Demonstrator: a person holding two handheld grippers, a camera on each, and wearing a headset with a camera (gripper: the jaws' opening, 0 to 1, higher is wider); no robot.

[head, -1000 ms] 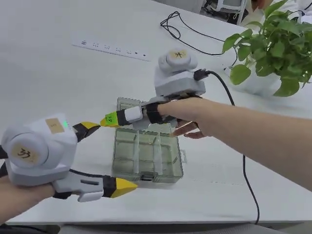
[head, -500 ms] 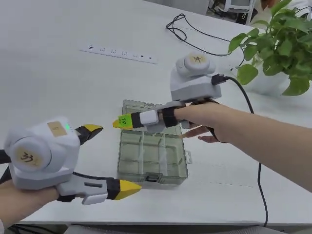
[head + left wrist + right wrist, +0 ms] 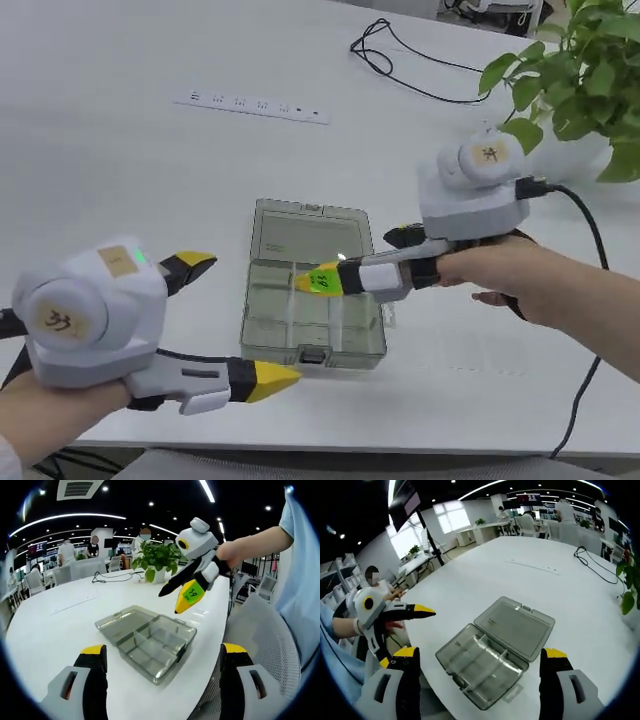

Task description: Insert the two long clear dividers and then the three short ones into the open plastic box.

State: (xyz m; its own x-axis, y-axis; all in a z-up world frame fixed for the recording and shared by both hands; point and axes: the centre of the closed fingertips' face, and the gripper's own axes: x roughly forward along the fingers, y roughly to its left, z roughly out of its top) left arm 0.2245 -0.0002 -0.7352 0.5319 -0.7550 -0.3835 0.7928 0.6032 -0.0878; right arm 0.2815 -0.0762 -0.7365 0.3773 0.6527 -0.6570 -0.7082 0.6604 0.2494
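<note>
Holds left gripper (image 3: 235, 320) near-left of the plastic box (image 3: 246, 318), jaws apart, empty. Reaches right gripper (image 3: 356, 259) over it from the right, jaws apart; has drawn it back rightward since.

Right tool's (image 3: 169, 603) green sticker (image 3: 191, 592): perhaps "59"

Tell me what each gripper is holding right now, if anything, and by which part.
Nothing is held. The left gripper and the right gripper both stand open with empty jaws, near the open clear plastic box.
</note>
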